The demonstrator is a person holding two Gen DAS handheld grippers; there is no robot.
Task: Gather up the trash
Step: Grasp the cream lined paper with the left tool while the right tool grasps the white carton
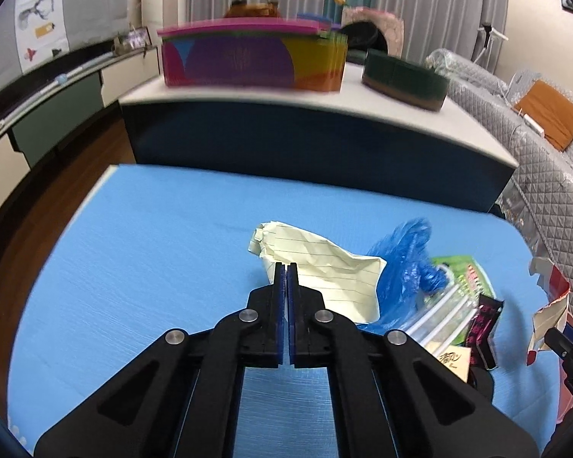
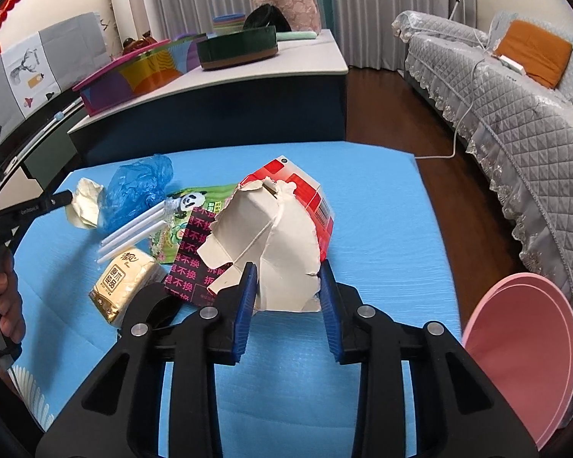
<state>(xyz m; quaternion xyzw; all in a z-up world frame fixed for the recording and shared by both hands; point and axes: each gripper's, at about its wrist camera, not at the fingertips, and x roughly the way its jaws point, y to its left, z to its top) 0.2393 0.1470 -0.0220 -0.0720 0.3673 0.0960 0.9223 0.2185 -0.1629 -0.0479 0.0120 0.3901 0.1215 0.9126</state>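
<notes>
Trash lies on a blue mat [image 1: 141, 252]. My left gripper [image 1: 286, 267] is shut on the crumpled yellow lined paper [image 1: 324, 267], also in the right wrist view [image 2: 86, 202]. My right gripper [image 2: 286, 274] is partly closed around a torn red-and-white carton [image 2: 282, 252], its pads at the carton's sides. Between them lie a blue plastic bag [image 2: 137, 187], a green panda wrapper [image 2: 195, 198], white straws [image 2: 133, 234], a tissue pack [image 2: 122, 282] and a black-and-pink wrapper [image 2: 189, 259].
A pink bin [image 2: 527, 358] stands at the mat's right. Behind the mat is a white-topped cabinet [image 1: 324, 118] with a colourful box [image 1: 248, 53] and a green tray [image 1: 405, 80]. A grey quilted sofa [image 2: 515, 122] runs along the right.
</notes>
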